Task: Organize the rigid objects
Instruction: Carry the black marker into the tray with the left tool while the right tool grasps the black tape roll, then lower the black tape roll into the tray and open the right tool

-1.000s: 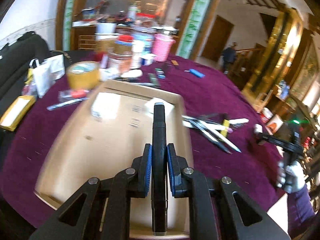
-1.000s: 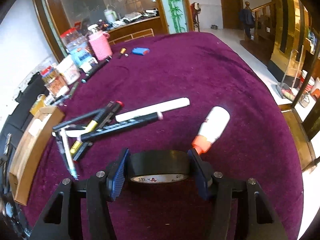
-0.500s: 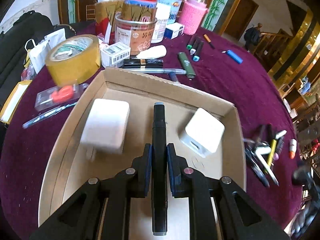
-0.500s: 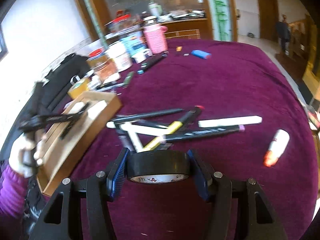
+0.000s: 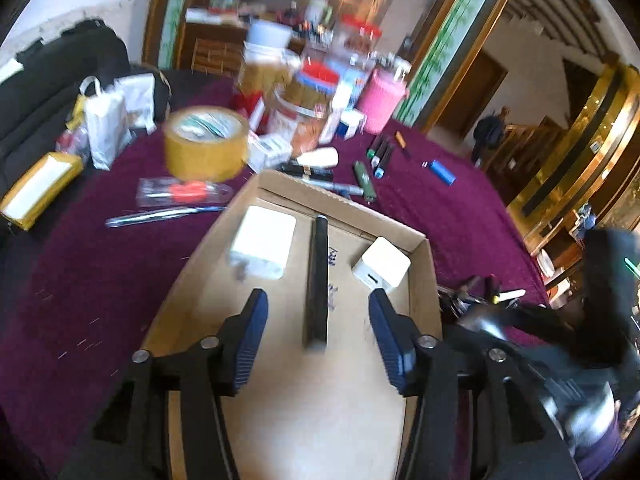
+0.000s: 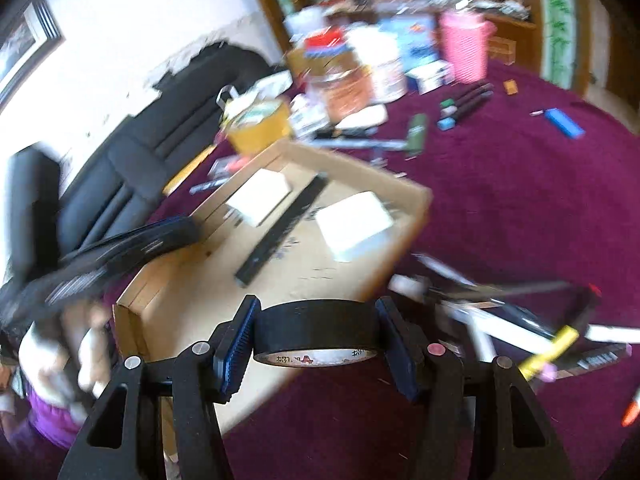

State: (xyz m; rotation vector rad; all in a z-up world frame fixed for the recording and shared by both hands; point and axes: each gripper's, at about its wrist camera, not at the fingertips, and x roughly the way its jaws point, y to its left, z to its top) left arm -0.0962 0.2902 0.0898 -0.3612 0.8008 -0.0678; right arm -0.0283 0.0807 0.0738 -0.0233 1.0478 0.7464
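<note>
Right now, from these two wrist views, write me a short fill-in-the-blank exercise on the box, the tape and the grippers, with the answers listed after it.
1. The black stick lies in the cardboard box between two ____ blocks.
2. The right gripper is shut on a roll of ____ tape.
3. The left gripper has just been opening, and its fingers now touch ____.
4. The tablecloth is ____ in colour.

Missing words: white; black; nothing; purple
</note>
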